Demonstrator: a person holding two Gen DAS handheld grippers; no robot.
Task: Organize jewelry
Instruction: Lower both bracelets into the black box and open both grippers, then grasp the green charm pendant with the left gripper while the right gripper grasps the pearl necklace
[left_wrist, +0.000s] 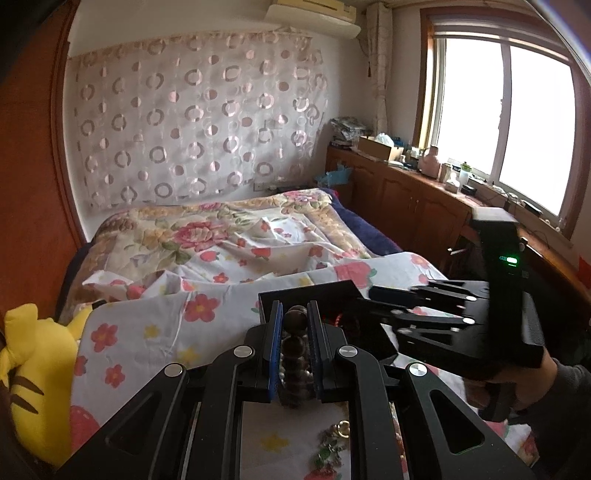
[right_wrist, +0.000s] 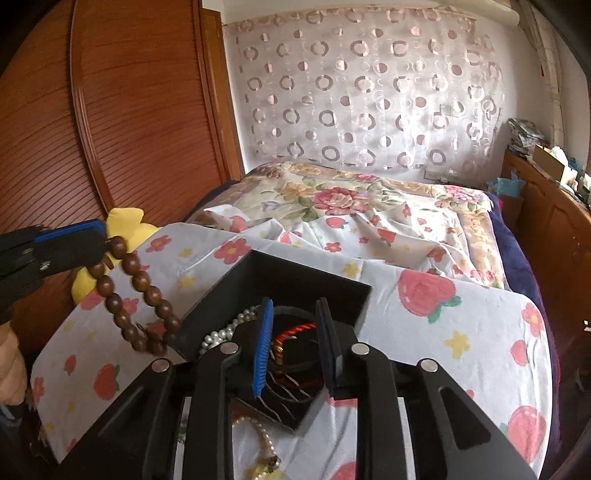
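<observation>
— While the left tongs stay out of it, which way does the bracelet lie from the box?

— Those tongs are clenched on the bracelet, near one end of the loop. In the right wrist view the left tongs hold it up, and the beads hang down and toward the box, the lowest ones almost touching its near left wall. So the long axis of the loop runs from the tips slanting down to the box rim.

— And from the left tongs' own view?

— The box sits straight ahead of the tips and a little to their right, just beyond them. The beads are pinched between the blue pads (only a few beads show there).

— What of the right tongs?

— Released, nothing between the pads. They hover right over the box, above the pearls and a red cord. More pieces lie on the sheet beneath both tongs.

— So which is nearer?

— The right is nearer the box, but the left has the bracelet. I judge the move is a short carry forward and right, over the wall, then let go.
</observation>
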